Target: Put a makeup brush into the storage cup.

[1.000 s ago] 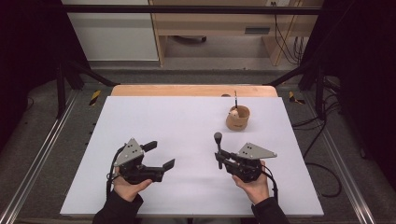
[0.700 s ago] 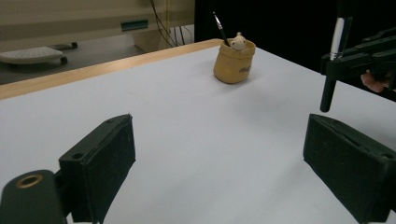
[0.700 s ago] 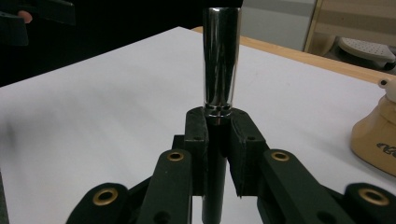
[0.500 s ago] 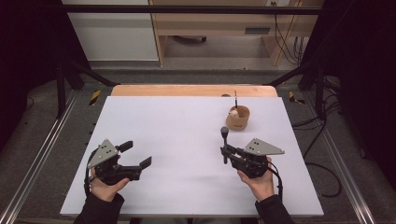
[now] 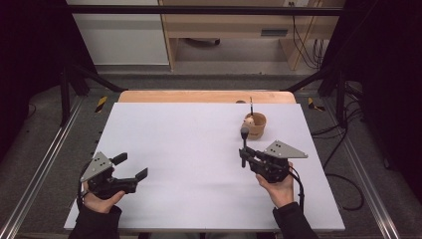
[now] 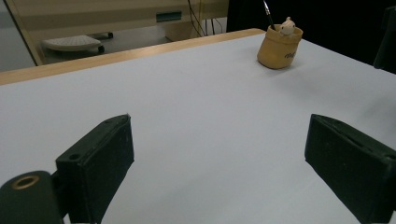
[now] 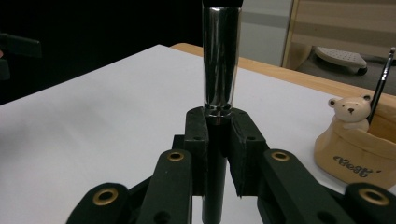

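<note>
Change: since the earlier frames the left hand-held gripper went toward the left and near edge of the counter; the right hand-held gripper stayed almost at the same place, a little nearer to the holder.
Brush: a makeup brush with black handle and shiny metal ferrule stands upright between the jaws of the right hand-held gripper; its dark head points up.
Brush position: over the right half of the counter, just in front of the holder as the high view shows it, apart from it.
Right hand-held gripper: narrow, clamped on the black handle of the brush just under the ferrule.
Holder: a small tan pot with a little bear figure at its rim, near the far right of the counter; a thin dark stick stands in it.
Left hand-held gripper: jaws wide apart, nothing between them, well apart from the brush and the holder.
Count: two hand-held grippers, one brush, one holder, one stick, one bear.
Counter: white top with a wooden strip at the far edge.
</note>
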Demonstrator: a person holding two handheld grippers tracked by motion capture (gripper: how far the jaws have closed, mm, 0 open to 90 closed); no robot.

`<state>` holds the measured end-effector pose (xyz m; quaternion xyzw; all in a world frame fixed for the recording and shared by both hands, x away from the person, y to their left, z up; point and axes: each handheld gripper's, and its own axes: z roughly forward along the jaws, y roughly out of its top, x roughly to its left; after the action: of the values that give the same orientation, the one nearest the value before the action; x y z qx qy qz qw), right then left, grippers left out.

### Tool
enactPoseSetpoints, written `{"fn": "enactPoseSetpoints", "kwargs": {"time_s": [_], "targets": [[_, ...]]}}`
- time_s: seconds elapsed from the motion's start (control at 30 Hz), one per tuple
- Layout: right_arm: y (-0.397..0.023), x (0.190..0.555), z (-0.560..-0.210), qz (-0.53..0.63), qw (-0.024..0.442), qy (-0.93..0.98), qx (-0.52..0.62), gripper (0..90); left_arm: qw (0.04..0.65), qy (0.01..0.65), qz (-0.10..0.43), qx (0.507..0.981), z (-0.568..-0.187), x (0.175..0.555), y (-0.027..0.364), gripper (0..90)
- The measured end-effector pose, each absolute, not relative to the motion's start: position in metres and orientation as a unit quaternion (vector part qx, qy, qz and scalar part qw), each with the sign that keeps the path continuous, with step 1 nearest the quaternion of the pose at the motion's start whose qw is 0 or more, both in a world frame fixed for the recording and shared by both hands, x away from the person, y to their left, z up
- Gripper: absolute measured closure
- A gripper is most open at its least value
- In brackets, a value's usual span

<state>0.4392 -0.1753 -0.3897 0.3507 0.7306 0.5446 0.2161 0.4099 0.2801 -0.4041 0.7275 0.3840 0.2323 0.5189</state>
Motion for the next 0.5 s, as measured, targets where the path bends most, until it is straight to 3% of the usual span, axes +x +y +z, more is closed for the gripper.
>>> {"fn": "enactPoseSetpoints", "kwargs": {"time_s": [0.5], "targets": [[-0.189,0.46,-0.379,0.544,0.237,0.701,0.395,79.2,0.512,0.395,0.236,0.726,-0.413,0.414,0.29,7.7]]}}
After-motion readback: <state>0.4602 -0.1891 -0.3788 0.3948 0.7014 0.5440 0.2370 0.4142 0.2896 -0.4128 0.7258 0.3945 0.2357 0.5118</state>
